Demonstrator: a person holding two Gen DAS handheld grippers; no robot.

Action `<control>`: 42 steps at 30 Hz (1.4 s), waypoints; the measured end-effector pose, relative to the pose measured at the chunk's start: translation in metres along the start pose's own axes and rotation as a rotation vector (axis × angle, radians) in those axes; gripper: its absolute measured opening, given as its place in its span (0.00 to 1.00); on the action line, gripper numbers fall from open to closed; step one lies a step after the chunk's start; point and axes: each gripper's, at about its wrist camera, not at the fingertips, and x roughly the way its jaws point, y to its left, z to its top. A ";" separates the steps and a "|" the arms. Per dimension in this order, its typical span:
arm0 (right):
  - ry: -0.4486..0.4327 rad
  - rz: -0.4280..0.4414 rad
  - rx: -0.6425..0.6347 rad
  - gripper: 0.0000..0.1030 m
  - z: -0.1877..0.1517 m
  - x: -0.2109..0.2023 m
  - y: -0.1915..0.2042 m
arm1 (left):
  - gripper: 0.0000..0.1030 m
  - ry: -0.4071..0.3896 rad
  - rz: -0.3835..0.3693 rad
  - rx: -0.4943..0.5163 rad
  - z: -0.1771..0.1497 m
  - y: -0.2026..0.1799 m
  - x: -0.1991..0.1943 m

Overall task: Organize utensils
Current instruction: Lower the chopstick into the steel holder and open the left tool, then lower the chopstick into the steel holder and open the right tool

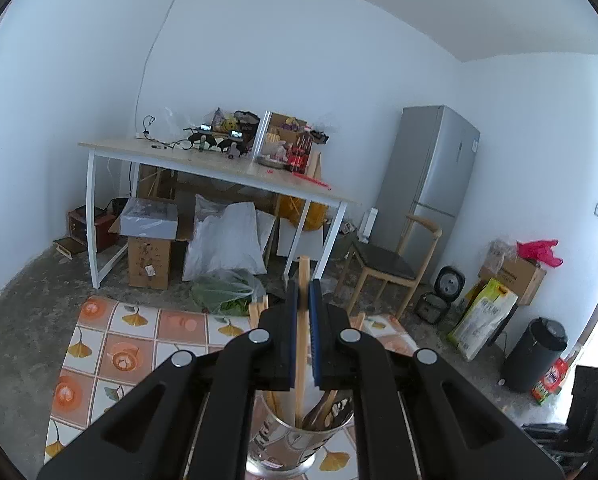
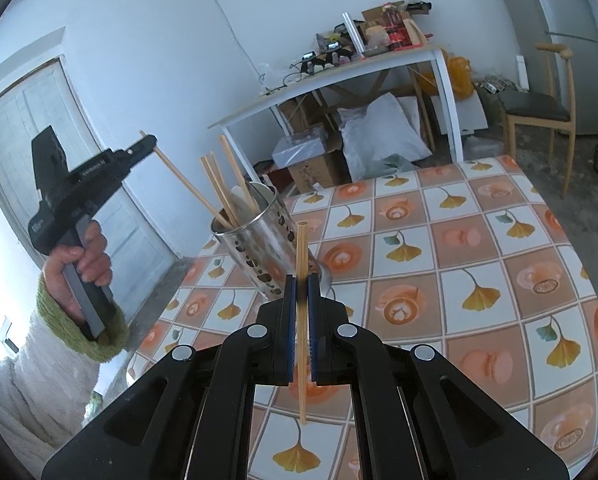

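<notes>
Right wrist: left claw (image 2: pixel 149 142), lettering unreadable

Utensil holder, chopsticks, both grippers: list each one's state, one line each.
Utensil holder: standing on the tablecloth, holding several chopsticks.
Left gripper: shut on a chopstick, its lower end inside the holder.
Right gripper: shut on a second chopstick, outside the holder.

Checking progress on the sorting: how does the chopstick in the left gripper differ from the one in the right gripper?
The left gripper holds its chopstick with the lower end already inside the metal holder; the right gripper holds its chopstick outside the holder, above the tablecloth. Seen from the right wrist, the left chopstick slants, while the right one stands roughly upright. Both are pale wood and clamped between shut blue pads.
</notes>
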 end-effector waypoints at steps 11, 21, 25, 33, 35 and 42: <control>0.002 0.001 -0.003 0.04 0.000 0.002 0.003 | 0.05 0.074 0.039 0.028 -0.023 0.005 0.020; -0.007 -0.002 -0.020 0.04 0.006 -0.001 0.008 | 0.05 0.129 0.041 0.031 -0.031 0.007 0.028; -0.027 0.004 -0.039 0.04 0.015 -0.005 0.013 | 0.22 0.138 0.040 0.018 -0.032 0.008 0.024; -0.147 0.076 -0.120 0.04 0.067 -0.026 0.042 | 0.61 0.109 0.062 -0.005 -0.032 0.012 -0.008; -0.198 0.099 -0.158 0.04 0.085 -0.034 0.054 | 0.67 0.112 0.081 -0.010 -0.036 0.015 -0.017; -0.327 0.170 -0.234 0.04 0.138 -0.037 0.085 | 0.83 0.191 0.169 -0.055 -0.069 0.038 -0.043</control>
